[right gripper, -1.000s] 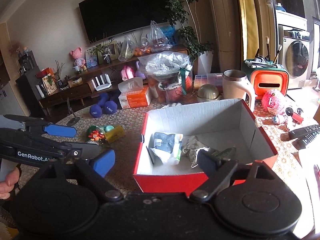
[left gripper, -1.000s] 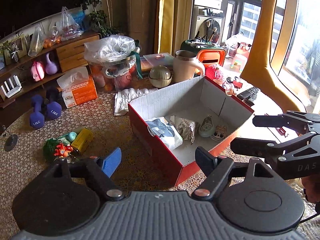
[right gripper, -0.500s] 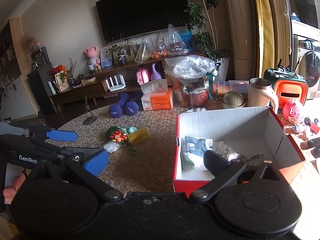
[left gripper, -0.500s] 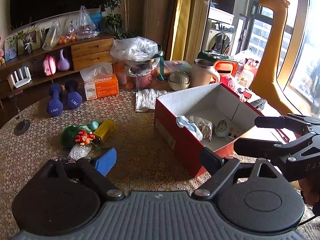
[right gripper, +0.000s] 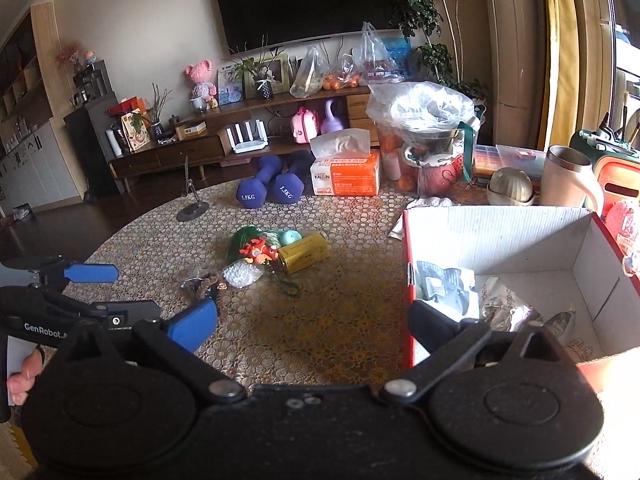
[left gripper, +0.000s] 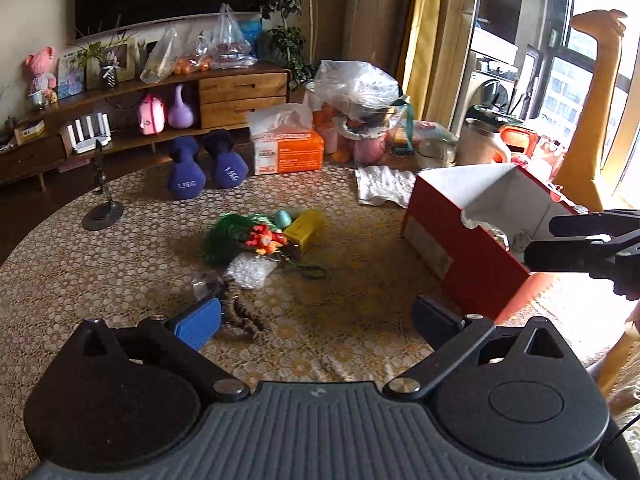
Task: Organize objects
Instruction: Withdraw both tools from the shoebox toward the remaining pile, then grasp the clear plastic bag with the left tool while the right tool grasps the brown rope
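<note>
Item: toy pile, on table at twelve o'clock of left gripper; jaws opening, empty; nearer hand.

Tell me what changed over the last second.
Both views swung from the red box toward the pile of small things mid-table. The left gripper is opening wider, nothing between its jaws; the right gripper is open too. Box, pile and dumbbells stayed put.

The worktop wears a brown-and-cream ringed pattern. The box is red outside, white inside; the dumbbells purple; the packet yellow (beside a green-and-orange toy).
</note>
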A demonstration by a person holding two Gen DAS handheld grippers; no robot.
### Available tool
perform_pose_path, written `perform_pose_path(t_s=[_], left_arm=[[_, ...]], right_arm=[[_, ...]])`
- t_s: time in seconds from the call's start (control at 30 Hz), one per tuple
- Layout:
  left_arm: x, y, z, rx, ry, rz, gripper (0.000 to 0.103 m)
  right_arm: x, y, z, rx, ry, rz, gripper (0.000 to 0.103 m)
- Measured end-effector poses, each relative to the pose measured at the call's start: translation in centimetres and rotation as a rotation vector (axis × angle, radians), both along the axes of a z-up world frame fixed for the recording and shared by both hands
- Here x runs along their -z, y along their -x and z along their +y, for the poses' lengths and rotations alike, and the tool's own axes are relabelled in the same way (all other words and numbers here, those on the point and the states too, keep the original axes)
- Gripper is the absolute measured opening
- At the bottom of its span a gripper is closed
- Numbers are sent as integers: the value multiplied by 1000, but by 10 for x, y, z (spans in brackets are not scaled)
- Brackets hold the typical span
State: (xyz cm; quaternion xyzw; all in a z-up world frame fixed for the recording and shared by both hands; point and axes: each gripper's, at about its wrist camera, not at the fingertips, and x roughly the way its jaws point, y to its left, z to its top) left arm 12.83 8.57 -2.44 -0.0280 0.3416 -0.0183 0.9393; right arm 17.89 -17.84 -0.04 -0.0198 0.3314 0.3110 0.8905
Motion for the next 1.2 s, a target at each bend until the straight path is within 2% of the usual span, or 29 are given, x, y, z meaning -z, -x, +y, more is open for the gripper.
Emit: perform_pose_path(t_s=[0.1,0.4,0.63,0.9,1.03,1.2], left_arm=[[12,1,14,-55,-49,-23,102],[53,-17,42,-107,-63,36,102],[66,-40,74,-190,-19,75,102],[76,-76,116,-288,46,124,102],[82,-86,122,-291,83,152,101],[89,-98,119,-280,106,173,101]], right_arm=[[8,-8,12,-7,18,9,101],[37,-36,50,-49,75,67,97],[61,-37,94,-183,145,64,93],[82,-37,150,-300,185,56,81],[92,-33,175,-370,212,27,79],[109,-37,198,-402,243,37,69]])
